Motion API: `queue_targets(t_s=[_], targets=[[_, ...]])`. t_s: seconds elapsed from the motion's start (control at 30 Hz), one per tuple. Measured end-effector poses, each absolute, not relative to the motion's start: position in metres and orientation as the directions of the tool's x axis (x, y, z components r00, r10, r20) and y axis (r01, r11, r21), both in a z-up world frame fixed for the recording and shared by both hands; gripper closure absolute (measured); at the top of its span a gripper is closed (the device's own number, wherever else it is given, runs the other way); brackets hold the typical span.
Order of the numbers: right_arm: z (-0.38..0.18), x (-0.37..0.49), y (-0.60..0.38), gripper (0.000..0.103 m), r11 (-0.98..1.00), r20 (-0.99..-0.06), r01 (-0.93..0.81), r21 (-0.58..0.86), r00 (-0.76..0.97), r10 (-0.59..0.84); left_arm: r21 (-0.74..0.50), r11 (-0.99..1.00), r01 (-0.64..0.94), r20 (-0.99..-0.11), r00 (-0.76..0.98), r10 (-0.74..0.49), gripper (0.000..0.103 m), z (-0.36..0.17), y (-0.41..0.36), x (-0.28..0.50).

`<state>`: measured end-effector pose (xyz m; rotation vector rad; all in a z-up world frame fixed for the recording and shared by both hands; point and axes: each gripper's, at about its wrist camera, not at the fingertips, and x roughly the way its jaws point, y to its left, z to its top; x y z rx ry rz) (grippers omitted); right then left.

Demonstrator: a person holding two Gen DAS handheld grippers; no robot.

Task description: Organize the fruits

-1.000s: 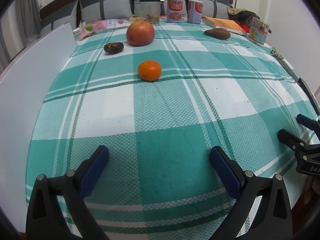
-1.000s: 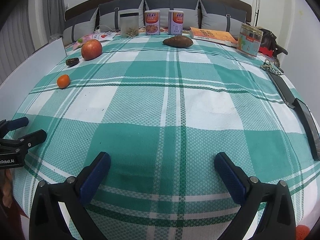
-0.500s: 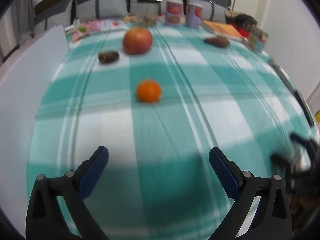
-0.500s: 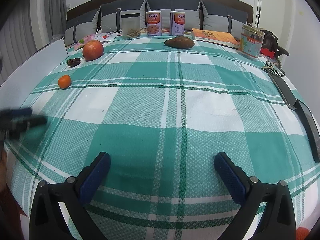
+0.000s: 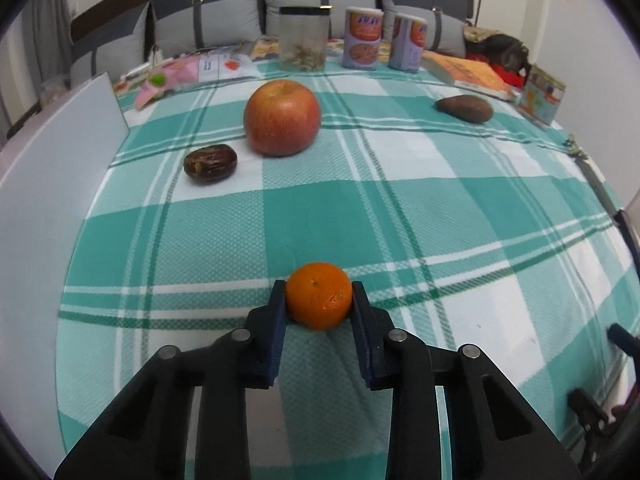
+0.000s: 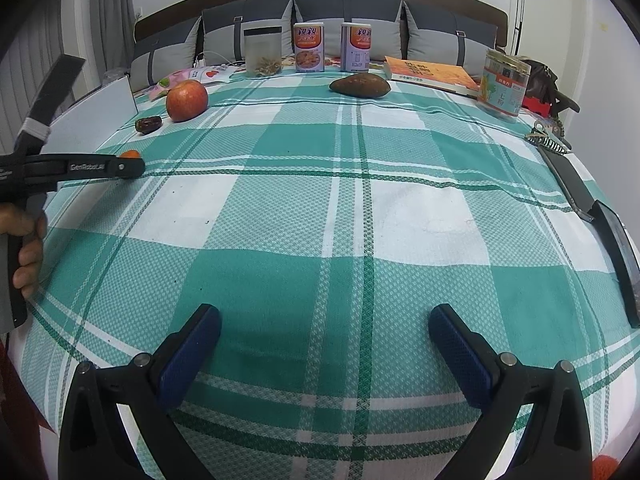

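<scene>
Left wrist view: left hand-held gripper (image 5: 319, 300), lower centre, jaws just closed, pinching tangerine (image 5: 319, 295) on the checked bed cover (image 5: 440, 220); apple (image 5: 282, 117) and date (image 5: 210, 162) upper left.

Right wrist view: right hand-held gripper (image 6: 325, 350) spread, empty, bottom of frame; sweet potato (image 6: 360, 85) upper centre.

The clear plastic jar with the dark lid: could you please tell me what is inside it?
The clear plastic jar holds a low heap of pale, stringy pieces; what they are cannot be told.
</scene>
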<state>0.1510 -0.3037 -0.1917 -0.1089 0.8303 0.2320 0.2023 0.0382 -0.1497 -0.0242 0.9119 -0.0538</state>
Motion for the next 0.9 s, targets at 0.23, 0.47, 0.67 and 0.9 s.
queue_targets(t_s=[0.23,0.47,0.67,0.9], targets=[[-0.192,0.151,-0.304,0.0,0.969,-0.742,-0.246,-0.005,0.651,0.161,-0.071,0.99,0.121,-0.799,0.587,-0.129,0.073,-0.142,0.047,0.164],[-0.192,0.151,-0.304,0.0,0.969,-0.741,-0.247,-0.005,0.651,0.162,-0.038,0.999,0.03,-0.806,0.589,-0.048,0.018,-0.156,0.063,0.158],[-0.192,0.151,-0.304,0.0,0.969,-0.741,-0.247,-0.005,0.651,0.162,-0.005,1.0,-0.003,-0.799,0.601,-0.003,0.01,-0.163,0.065,0.155],[-0.192,0.151,-0.304,0.0,0.969,-0.741,-0.247,-0.005,0.651,0.162,-0.003,1.0,-0.01,-0.802,0.597,0.004,0.005,-0.165,0.066,0.155]])
